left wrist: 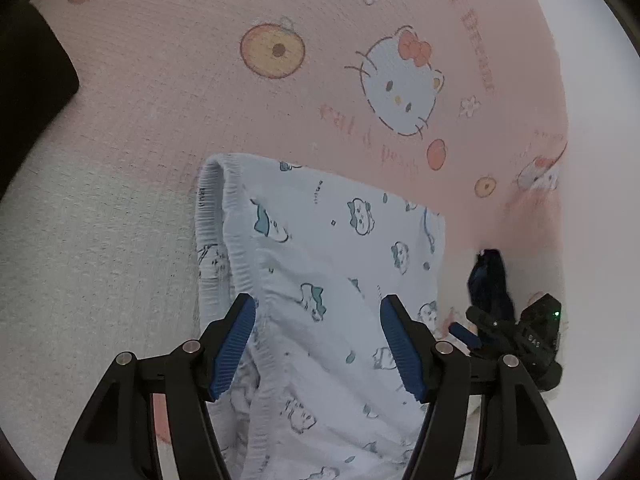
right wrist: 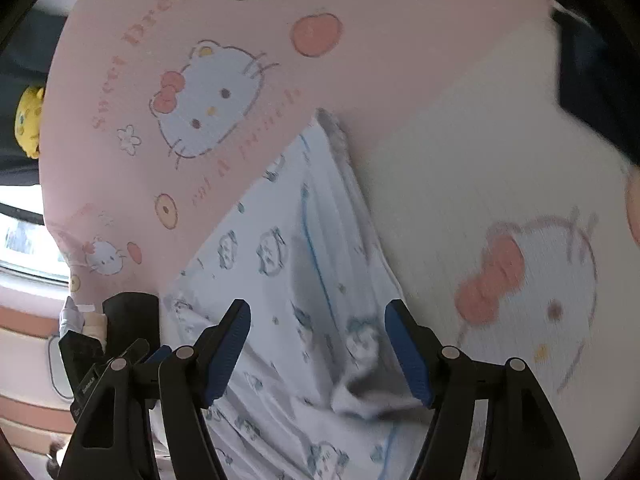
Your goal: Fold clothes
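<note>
A white garment with small blue cat prints (left wrist: 328,264) lies folded on a pink and cream cartoon-cat bedsheet (left wrist: 180,92). Its ribbed elastic waistband (left wrist: 224,216) runs along the left edge. My left gripper (left wrist: 318,320) is open, its blue-padded fingers (left wrist: 234,344) spread just above the garment's near part. In the right wrist view the same garment (right wrist: 296,264) lies under my right gripper (right wrist: 318,324), which is open with nothing between the pads. The right gripper also shows at the right of the left view (left wrist: 516,332), and the left gripper shows in the right view (right wrist: 116,344).
The pink sheet (right wrist: 360,60) spreads far ahead, with a cream band (left wrist: 80,240) to the left. A dark object (left wrist: 32,92) sits at the sheet's far left edge. A yellow plush toy (right wrist: 29,120) lies off the sheet at left in the right view.
</note>
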Motion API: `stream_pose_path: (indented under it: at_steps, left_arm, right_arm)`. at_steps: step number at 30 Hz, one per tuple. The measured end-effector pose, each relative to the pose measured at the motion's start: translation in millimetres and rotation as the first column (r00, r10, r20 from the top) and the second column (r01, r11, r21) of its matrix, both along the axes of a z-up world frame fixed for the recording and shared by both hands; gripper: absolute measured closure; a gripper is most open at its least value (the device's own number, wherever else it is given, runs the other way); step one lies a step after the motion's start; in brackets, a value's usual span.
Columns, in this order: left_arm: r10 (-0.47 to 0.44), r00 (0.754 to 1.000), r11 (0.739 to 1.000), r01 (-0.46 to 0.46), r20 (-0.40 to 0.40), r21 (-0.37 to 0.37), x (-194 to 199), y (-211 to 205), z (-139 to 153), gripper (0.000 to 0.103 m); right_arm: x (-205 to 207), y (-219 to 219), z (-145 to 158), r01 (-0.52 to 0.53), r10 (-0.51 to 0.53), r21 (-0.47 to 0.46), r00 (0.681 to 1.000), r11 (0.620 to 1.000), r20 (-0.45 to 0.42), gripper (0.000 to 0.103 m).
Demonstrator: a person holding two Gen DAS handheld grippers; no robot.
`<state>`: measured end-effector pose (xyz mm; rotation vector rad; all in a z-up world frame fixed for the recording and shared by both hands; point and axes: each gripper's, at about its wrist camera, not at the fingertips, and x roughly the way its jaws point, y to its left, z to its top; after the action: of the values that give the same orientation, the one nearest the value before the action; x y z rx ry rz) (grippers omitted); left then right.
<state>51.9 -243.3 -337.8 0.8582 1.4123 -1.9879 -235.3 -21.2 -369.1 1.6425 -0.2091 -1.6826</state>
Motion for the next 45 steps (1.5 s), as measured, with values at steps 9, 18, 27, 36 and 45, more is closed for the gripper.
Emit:
stream_pose_path:
  at_steps: [9, 18, 27, 36, 45]
  left_arm:
    - [0.059, 0.998, 0.995, -0.056, -0.037, 0.085, 17, 7, -18, 0.040]
    - [0.072, 0.997, 0.984, -0.066, -0.035, 0.164, 23, 9, -39, 0.040]
    - [0.081, 0.994, 0.979, -0.066, -0.069, 0.194, 12, 18, -52, 0.040]
    - [0.150, 0.972, 0.961, -0.100, -0.182, 0.258, 13, 15, -59, 0.041]
    - [0.153, 0.979, 0.976, -0.127, -0.138, 0.178, 7, 21, -59, 0.063]
  right_arm:
    - [4, 14, -13, 0.014, -0.006, -0.062, 0.992, 0.998, 0.122, 0.034]
    - [2, 22, -28, 0.013, -0.005, -0.040, 0.981, 0.999, 0.196, 0.034]
    - [-7, 17, -44, 0.050, -0.018, -0.099, 0.956, 0.994, 0.294, 0.034]
    - [-23, 16, -59, 0.150, -0.065, -0.184, 0.915, 0.972, 0.398, 0.034]
    - [-13, 3, -48, 0.006, 0.004, -0.047, 0.978, 0.999, 0.211, 0.082]
